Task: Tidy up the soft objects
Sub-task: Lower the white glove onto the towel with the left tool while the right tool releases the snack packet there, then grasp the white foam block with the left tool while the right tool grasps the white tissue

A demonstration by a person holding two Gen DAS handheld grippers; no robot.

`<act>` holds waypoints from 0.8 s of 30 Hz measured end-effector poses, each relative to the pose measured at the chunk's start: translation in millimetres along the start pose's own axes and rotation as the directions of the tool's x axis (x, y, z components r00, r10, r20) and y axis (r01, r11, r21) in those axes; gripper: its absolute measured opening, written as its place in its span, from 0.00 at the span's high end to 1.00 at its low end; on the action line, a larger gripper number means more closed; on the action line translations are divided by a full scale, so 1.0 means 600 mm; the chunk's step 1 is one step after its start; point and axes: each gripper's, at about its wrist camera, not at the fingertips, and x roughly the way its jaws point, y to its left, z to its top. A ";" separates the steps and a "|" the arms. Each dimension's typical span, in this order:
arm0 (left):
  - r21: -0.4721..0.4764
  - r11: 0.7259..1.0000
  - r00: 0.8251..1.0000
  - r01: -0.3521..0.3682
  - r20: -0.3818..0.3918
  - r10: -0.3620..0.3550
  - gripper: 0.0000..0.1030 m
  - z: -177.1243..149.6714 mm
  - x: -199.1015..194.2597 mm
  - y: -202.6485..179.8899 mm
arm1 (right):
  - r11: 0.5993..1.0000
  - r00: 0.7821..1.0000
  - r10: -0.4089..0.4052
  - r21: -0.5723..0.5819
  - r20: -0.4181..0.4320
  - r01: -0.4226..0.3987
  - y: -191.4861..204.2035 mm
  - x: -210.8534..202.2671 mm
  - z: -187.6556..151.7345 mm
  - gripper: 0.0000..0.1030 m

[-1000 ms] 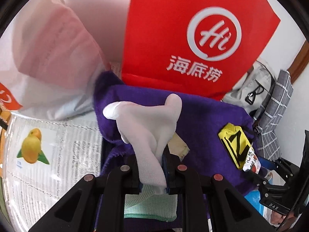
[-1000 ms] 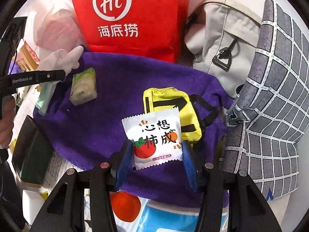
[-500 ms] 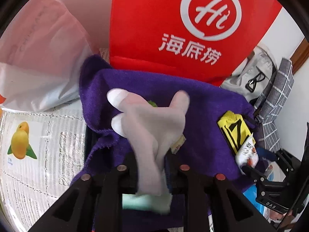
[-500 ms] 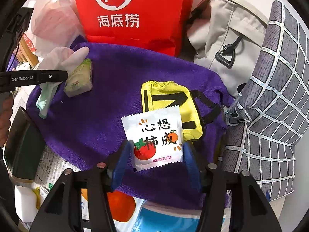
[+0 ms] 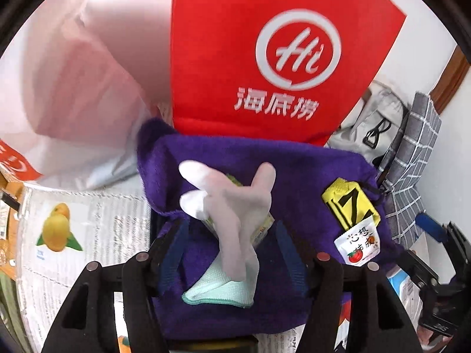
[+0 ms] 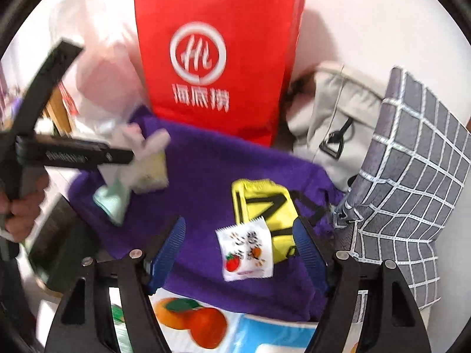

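A purple towel (image 5: 294, 176) (image 6: 206, 194) is spread in front of a red paper bag. On it a white glove (image 5: 232, 206) with a teal cuff lies draped over a green snack packet (image 6: 153, 173). My left gripper (image 5: 231, 229) straddles the glove; its jaws are opening and the blue pads stand clear of it. A white sachet (image 6: 247, 253) with a tomato print rests on the towel, overlapping a yellow pouch (image 6: 265, 206). My right gripper (image 6: 238, 226) hovers above the sachet; its jaws are opening and touch nothing.
The red paper bag (image 5: 279, 58) stands upright behind the towel, with a white plastic bag (image 5: 73, 88) to its left. A beige bag (image 6: 338, 129) and a grey checked cushion (image 6: 412, 182) crowd the right side. Printed fruit sheets (image 5: 59, 229) cover the near surface.
The left jaws opened and let go of the glove, which now lies on the towel. The right jaws widened off the sachet and that gripper rose and drew back.
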 end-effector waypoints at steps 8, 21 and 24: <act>0.005 1.000 0.999 0.021 0.046 -0.022 0.41 0.006 -0.047 -0.003 | 0.996 0.999 -0.041 0.075 0.010 0.040 -0.004 -0.086 -0.074 0.27; 0.050 0.996 0.991 0.076 0.106 -0.081 0.41 -0.008 -0.113 -0.039 | 0.973 0.996 -0.013 0.229 -0.087 0.033 0.031 -0.190 -0.307 0.59; 0.073 0.995 0.990 0.071 0.116 -0.080 0.41 -0.014 -0.128 -0.050 | 0.961 0.995 0.000 0.274 -0.095 0.026 0.032 -0.184 -0.328 0.71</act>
